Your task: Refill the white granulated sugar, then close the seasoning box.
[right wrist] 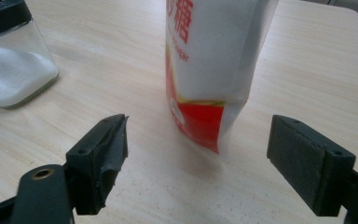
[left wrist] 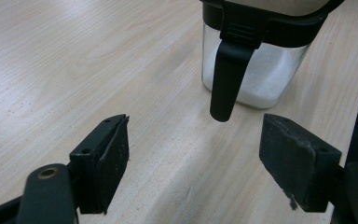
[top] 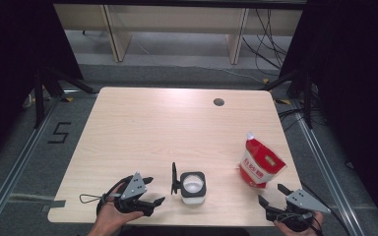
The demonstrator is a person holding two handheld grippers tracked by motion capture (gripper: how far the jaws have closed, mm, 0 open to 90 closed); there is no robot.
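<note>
Left gripper (top: 153, 191) spread, facing lidded sugar jar (top: 193, 187), right gripper (top: 273, 194) spread wide, empty, near red-white sugar bag (top: 261, 161), wooden table (top: 152, 128)

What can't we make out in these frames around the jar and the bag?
- Jar: its top is cut off by the upper edge of the left gripper view, so the lid's state cannot be told there.
- Bag: its top and most of its print run off the upper edge of the right gripper view.
- Bag print in the high view: too small to read.
- Right gripper: its rear part is cut by the bottom edge of the high view.
</note>
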